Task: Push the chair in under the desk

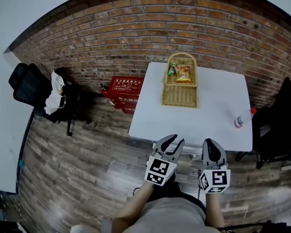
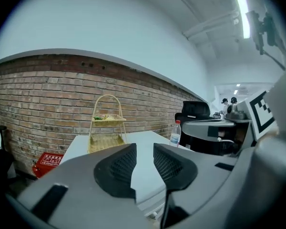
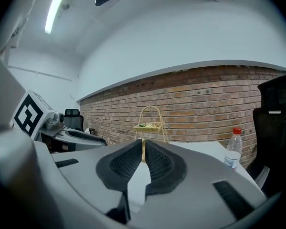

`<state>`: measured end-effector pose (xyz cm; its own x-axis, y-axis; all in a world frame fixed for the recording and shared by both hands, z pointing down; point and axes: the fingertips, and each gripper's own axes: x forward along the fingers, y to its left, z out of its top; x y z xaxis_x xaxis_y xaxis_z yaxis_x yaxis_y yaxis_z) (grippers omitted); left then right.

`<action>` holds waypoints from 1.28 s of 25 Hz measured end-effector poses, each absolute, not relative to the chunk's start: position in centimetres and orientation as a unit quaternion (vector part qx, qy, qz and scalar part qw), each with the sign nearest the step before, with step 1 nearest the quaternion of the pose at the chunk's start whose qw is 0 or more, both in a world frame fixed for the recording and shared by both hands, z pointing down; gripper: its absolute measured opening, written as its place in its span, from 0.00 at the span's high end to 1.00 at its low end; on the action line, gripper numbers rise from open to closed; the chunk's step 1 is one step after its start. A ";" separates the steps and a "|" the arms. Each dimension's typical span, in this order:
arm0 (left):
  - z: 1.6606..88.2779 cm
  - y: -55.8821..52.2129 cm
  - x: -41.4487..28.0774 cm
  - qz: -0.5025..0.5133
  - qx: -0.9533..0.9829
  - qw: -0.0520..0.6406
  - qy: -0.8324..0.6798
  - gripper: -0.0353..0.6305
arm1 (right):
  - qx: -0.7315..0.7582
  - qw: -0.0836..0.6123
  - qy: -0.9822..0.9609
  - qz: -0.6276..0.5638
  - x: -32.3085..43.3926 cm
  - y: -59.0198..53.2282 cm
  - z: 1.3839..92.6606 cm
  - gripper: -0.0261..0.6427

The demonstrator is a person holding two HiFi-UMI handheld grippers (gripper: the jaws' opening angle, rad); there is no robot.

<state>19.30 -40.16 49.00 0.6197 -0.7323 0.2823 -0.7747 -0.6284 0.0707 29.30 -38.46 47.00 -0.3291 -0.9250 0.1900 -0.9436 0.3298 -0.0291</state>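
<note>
1. Chair [image 1: 180,150]: only a pale grey strip shows under the near edge of the worktop [image 1: 213,101], in line with the gap between the two tools. I judge this to be the chair's back; seat and legs are hidden beneath. On that reading the chair stands in under the worktop and the task looks done or nearly so.
2. Left tool [image 2: 144,147]: jaws partly spread, with a clear gap between the pads and nothing in it. It hovers at the near edge, with no visible contact with chair or worktop.
3. Right tool [image 3: 144,146]: jaws pressed together at the tips, with nothing between them. It is held just beside the left tool, pointing across the worktop toward the brick wall [image 1: 136,33].
4. Judgement: two empty tools held clear suit a chair that needs no further hold.
5. On the worktop: a wicker basket [image 1: 180,93] holding snack packets [image 1: 183,73] at the far side, and a red-capped bottle [image 1: 243,118] near the right edge. Both are well apart from the chair.
6. Surroundings: a red crate [image 1: 126,93] on the floor by the wall, a black office chair [image 1: 31,89] draped with white cloth at far left, and a dark chair [image 1: 281,125] to the right. None blocks the chair.
</note>
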 end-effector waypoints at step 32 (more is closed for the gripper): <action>49.0 -38.5 20.7 0.113 0.893 0.087 -0.426 0.92 | 0.572 0.080 -0.813 0.074 28.6 -37.4 47.9 0.94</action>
<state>20.66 -38.48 48.99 0.6115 -0.7417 0.2757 -0.7811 -0.6215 0.0603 28.59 -37.37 47.91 -0.3330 -0.9182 0.2145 -0.9419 0.3347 -0.0292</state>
